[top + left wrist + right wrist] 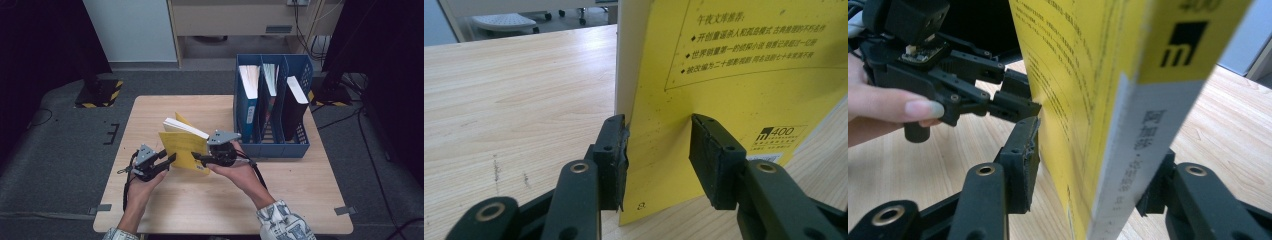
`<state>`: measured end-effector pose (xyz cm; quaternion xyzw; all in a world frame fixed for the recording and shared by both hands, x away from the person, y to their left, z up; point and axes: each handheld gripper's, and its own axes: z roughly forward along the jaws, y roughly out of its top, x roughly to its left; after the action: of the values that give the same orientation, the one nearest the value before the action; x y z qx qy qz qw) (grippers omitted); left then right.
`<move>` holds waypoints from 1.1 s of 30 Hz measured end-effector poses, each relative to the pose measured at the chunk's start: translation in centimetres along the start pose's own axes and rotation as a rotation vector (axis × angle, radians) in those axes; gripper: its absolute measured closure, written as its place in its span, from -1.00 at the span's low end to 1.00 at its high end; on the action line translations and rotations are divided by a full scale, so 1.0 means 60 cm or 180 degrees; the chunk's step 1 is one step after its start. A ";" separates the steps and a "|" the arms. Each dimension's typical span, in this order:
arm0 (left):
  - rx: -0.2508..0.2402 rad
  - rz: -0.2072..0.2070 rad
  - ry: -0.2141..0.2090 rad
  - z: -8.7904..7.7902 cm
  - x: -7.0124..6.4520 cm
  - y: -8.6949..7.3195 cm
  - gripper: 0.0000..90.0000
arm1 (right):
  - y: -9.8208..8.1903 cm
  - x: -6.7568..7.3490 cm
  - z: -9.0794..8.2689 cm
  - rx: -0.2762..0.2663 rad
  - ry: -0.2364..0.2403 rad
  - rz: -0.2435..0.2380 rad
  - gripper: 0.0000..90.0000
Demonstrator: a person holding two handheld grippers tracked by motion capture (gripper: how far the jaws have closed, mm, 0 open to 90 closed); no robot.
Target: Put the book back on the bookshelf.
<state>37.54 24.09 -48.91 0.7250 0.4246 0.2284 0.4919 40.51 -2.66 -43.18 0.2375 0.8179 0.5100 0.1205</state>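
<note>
A yellow book [182, 145] stands upright on the wooden table [165, 205], its cover slightly away from the white pages. In the right gripper view my right gripper [1093, 170] straddles its spine low down, one pad on the yellow cover [1068, 75] and the other jaw behind the grey spine strip, shut on it. My left gripper [170, 161] is at the book's lower left corner. In the left gripper view its jaws [659, 160] stand apart with the printed back cover [734, 90] across the gap; the left pad touches the cover's edge. The right gripper view shows both left gripper [1020, 95] tips against the same cover face.
A blue three-slot file rack [272, 147] stands at the table's right back, just right of my right hand. It holds a blue book [248, 100], a thin one [270, 80] and a black book [295, 107]. Bare tabletop lies at the left and front.
</note>
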 end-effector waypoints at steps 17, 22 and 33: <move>0.0074 0.0006 0.0046 -0.005 0.001 -0.004 0.25 | 0.047 -0.004 0.000 0.0035 -0.0011 0.0013 0.11; 0.0115 0.0011 0.0118 -0.012 0.005 -0.007 0.09 | 0.055 -0.004 0.004 0.0040 -0.0063 0.0056 0.19; 0.0365 -0.0146 0.0187 -0.026 0.005 -0.029 -0.43 | 0.058 -0.002 0.013 0.0049 -0.0087 0.0082 0.20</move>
<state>35.83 25.44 -49.88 0.7351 0.4677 0.2136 0.4420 41.86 -0.84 -40.40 0.2559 0.8170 0.5019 0.1233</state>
